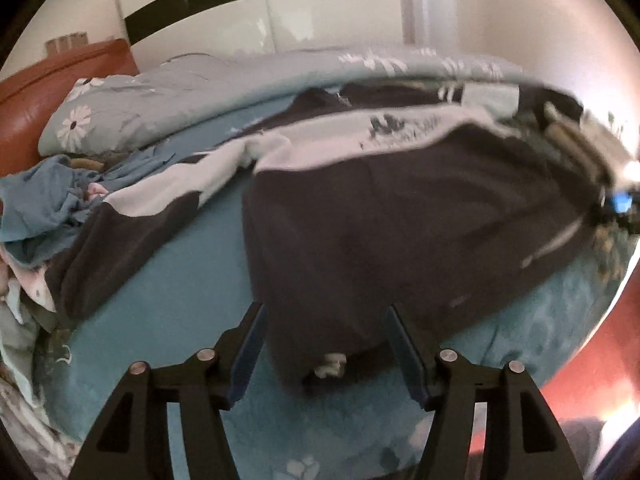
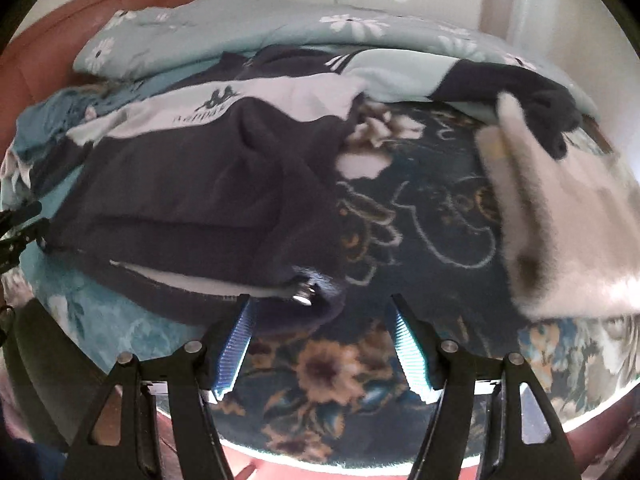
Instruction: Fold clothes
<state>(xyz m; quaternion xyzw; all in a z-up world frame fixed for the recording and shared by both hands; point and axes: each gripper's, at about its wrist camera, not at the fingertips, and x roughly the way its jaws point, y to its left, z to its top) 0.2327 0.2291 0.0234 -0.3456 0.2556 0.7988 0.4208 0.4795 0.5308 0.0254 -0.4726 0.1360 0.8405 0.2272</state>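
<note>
Here, a dark jacket is seen spread on the bed at 12 o'clock, between the widely parted fingers of the left gripper and the right gripper, nothing gripped.

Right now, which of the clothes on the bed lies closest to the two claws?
The dark navy jacket with the pale chest band, spread flat; its hem sits between the open left claw. The blue garment lies crumpled off to the left.

Your dark jacket is soft matt cloth; beside its hem, the zipper pull gleams metallic.
</note>
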